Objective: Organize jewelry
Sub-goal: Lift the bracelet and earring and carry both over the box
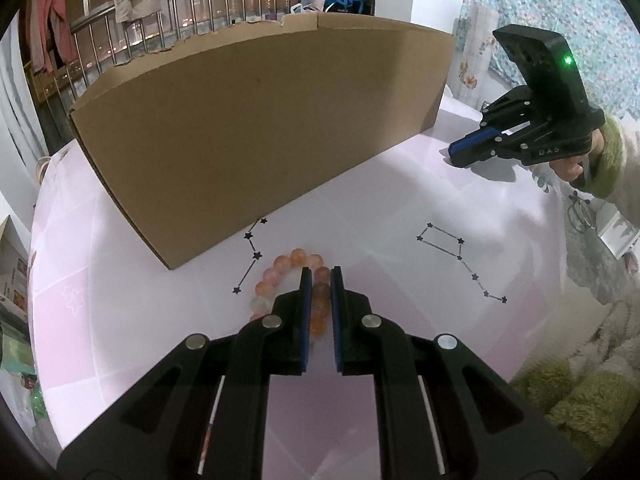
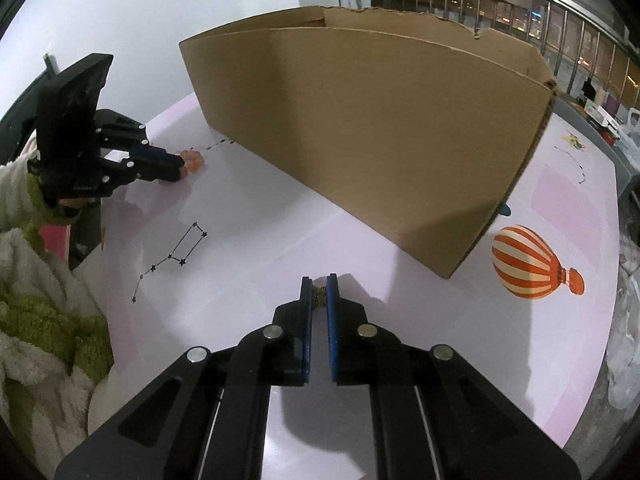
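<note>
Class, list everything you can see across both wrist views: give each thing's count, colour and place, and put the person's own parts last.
box: one, brown cardboard, open top, standing on the table behind both grippers.
bracelet: one, orange and pink beads, on the table at the left gripper's tips.
small dark-gold piece: one, between the right gripper's tips; too small to identify.
table: one, pale pink, printed with black star patterns and an orange-striped balloon.
railing: one, metal, behind the box, clothes hanging above it.
left gripper: one, black with blue pads, closed on the bracelet.
right gripper: one, black with blue pads, closed on the small piece.
sleeve: green and white fleece, at the right hand.
</note>
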